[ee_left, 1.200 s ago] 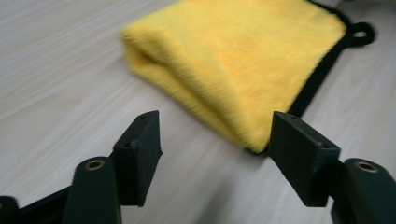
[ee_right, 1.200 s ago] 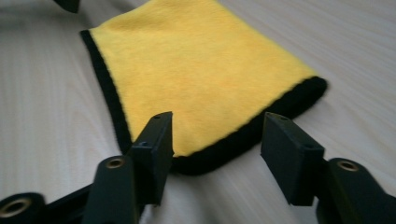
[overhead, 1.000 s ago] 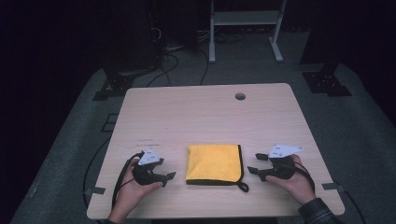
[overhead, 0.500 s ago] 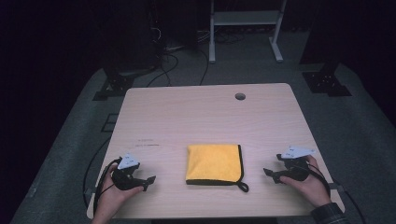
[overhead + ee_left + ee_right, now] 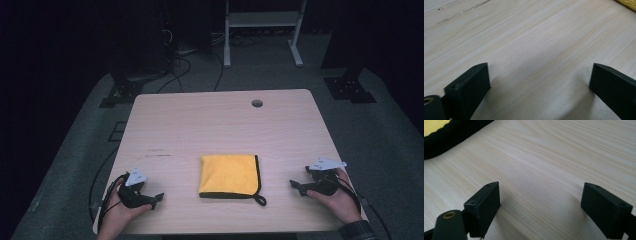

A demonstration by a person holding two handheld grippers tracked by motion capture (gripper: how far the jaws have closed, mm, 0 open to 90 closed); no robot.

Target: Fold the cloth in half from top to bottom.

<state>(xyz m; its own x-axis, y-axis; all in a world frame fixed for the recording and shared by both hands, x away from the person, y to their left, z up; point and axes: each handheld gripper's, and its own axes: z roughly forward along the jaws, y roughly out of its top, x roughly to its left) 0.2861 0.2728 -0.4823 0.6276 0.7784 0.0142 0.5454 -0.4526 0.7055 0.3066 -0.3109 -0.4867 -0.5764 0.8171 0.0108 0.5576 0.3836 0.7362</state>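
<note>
1. Nearest the camera in the high view, the person's left hand [image 5: 117, 212] rested at the near left corner of the worktop [image 5: 210, 125], holding the left gripper [image 5: 156, 197]. Its jaws stood wide apart and had just been opening, with bare wood between them in the left gripper view [image 5: 539, 82].
2. At the near right edge, the right hand [image 5: 337, 197] held the right gripper [image 5: 295, 186], which pointed inward toward the cloth. Its jaws were also released, had just been opening, and framed plain wood in the right gripper view [image 5: 540, 207].
3. Between the two grippers, well apart from each, lay a folded yellow cloth [image 5: 228, 174] with black trim, flat on the worktop, a small black loop [image 5: 259, 200] at its near right corner.
4. Farther back, a round hole [image 5: 257, 103] sat near the worktop's far edge.
5. Beyond the worktop, cables [image 5: 175, 65] trailed across a grey floor [image 5: 380, 135], and a white frame [image 5: 262, 25] stood in the dark.
</note>
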